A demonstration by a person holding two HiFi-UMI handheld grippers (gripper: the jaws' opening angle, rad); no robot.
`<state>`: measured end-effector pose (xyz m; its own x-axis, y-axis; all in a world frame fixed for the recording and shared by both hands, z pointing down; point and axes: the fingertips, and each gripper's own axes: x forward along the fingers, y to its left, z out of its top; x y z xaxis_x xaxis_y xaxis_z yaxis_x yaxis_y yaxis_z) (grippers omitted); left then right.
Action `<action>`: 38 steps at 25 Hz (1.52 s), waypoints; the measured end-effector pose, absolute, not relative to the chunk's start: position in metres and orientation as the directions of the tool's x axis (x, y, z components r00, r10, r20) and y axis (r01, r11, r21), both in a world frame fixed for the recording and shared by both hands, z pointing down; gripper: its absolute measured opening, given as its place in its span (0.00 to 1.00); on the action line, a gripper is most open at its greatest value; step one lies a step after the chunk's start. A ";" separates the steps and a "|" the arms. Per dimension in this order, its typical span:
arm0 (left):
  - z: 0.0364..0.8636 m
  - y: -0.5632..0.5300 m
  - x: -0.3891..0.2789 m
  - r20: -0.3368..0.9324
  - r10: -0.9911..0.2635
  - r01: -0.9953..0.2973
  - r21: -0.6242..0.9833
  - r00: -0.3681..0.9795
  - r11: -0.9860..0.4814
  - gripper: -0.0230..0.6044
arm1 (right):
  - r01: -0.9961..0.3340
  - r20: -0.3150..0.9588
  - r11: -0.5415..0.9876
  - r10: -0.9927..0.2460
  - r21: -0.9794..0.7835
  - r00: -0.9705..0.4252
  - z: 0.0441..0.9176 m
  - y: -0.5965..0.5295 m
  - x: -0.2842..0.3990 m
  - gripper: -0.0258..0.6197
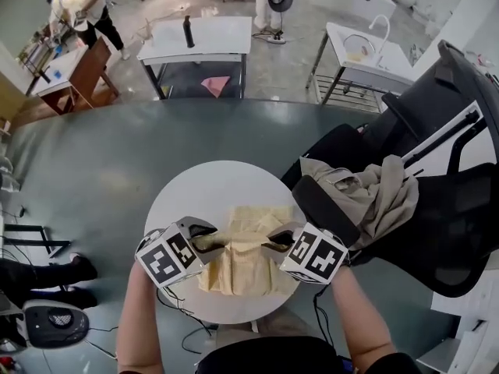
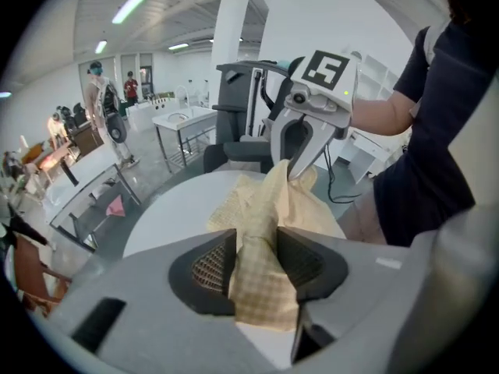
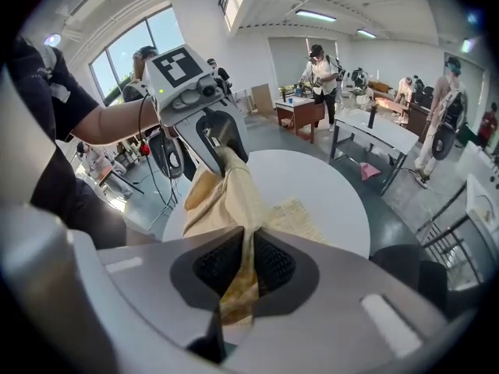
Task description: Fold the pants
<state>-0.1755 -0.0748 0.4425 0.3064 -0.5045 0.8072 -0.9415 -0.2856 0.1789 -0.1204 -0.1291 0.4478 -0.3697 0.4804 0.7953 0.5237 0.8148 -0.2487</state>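
my left tongs (image 1: 212,245) clamp a thick bunch of the checked pants (image 1: 245,269), my right tongs (image 1: 274,245) pinch a thinner edge, so the fold stays taut between them, i reckon.

Pants (image 1: 245,269) lie on a round table (image 1: 195,193) near its 6 o'clock edge, left gripper (image 1: 217,245) at their 9 o'clock, right gripper (image 1: 270,245) at their 3 o'clock; a chair (image 1: 460,209) holding clothes (image 1: 382,197) stands at the table's 3 o'clock.

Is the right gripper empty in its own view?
No, the right gripper is closed on a bunched fold of the yellow pants.
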 end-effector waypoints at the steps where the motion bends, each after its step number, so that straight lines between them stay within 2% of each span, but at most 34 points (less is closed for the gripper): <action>1: 0.441 -0.082 -0.184 0.796 -0.538 -0.952 0.154 0.277 -0.263 0.31 | 0.510 0.793 0.822 0.478 -0.252 -0.379 0.452 -0.136 -0.124 0.08; 6: 0.429 -0.098 -0.224 0.754 -0.641 -0.988 0.065 0.142 -0.142 0.29 | 0.450 0.799 0.861 0.436 -0.236 -0.414 0.472 -0.165 -0.137 0.08; 9: 0.430 -0.102 -0.224 0.754 -0.636 -0.986 0.093 0.162 -0.141 0.28 | 0.380 0.811 0.906 0.361 -0.188 -0.460 0.481 -0.182 -0.145 0.11; 13: 0.444 -0.107 -0.199 0.746 -0.620 -0.969 0.167 0.245 -0.181 0.27 | 0.294 0.792 0.955 0.197 -0.022 -0.578 0.472 -0.208 -0.158 0.30; 14: 0.449 -0.109 -0.191 0.740 -0.617 -0.963 0.190 0.268 -0.190 0.26 | 0.276 0.776 0.961 0.182 -0.010 -0.604 0.467 -0.212 -0.160 0.33; 17: 0.467 -0.119 -0.170 0.725 -0.600 -0.942 0.262 0.336 -0.211 0.23 | 0.267 0.751 0.961 0.230 -0.074 -0.619 0.456 -0.208 -0.157 0.28; 21: 0.499 -0.130 -0.159 0.745 -0.566 -0.935 0.299 0.352 -0.188 0.23 | 0.302 0.771 0.939 0.314 -0.166 -0.554 0.473 -0.184 -0.138 0.27; 28: 0.534 -0.132 -0.153 0.798 -0.523 -0.954 0.252 0.300 -0.163 0.21 | 0.269 0.817 0.947 0.292 -0.175 -0.496 0.522 -0.168 -0.120 0.25; 38: 0.538 -0.084 -0.119 0.791 -0.522 -0.946 0.300 0.321 -0.126 0.18 | 0.372 0.820 0.904 0.371 -0.211 -0.436 0.525 -0.128 -0.102 0.25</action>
